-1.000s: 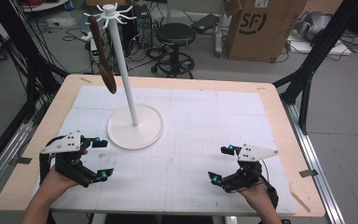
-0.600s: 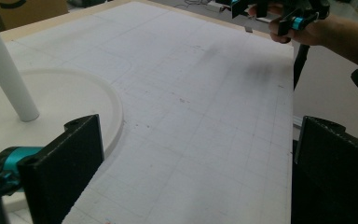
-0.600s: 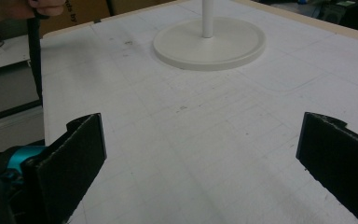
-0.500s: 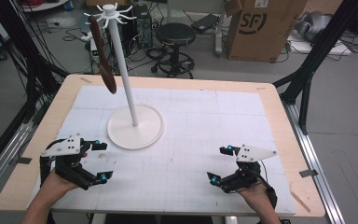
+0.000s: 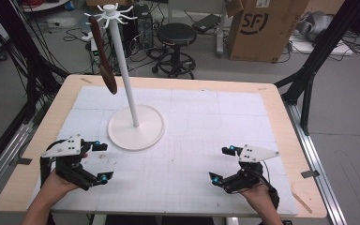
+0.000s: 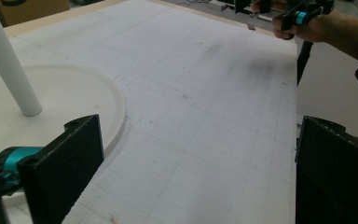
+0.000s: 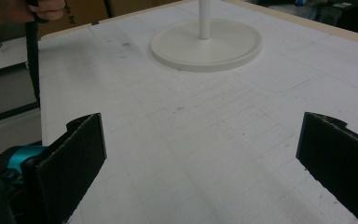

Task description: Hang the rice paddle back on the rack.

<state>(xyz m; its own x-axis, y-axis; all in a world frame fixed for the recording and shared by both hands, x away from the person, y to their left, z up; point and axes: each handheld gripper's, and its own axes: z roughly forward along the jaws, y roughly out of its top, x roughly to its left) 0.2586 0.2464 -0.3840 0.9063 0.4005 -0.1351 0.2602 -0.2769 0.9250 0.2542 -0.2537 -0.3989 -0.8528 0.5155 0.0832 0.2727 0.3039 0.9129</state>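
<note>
Cardboard box [image 5: 266,29] marked "SF"; left claw [image 5: 102,161] and right claw [image 5: 222,164] both released, empty

The left tool [image 6: 193,172] holds its 2 black jaws wide apart over the white gridded bench [image 6: 205,107]. Just beyond its left jaw sits a round white base [image 6: 70,100] with a pole [image 6: 9,65]. Far ahead, a hand [image 6: 303,25] grips another tool [image 6: 279,7].

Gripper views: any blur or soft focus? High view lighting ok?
Left gripper view: the other hand at top right is soft, mat grid sharp. Right gripper view: near jaws slightly soft, stand base clear. High view: even light, faint shadows, no glare.
</note>
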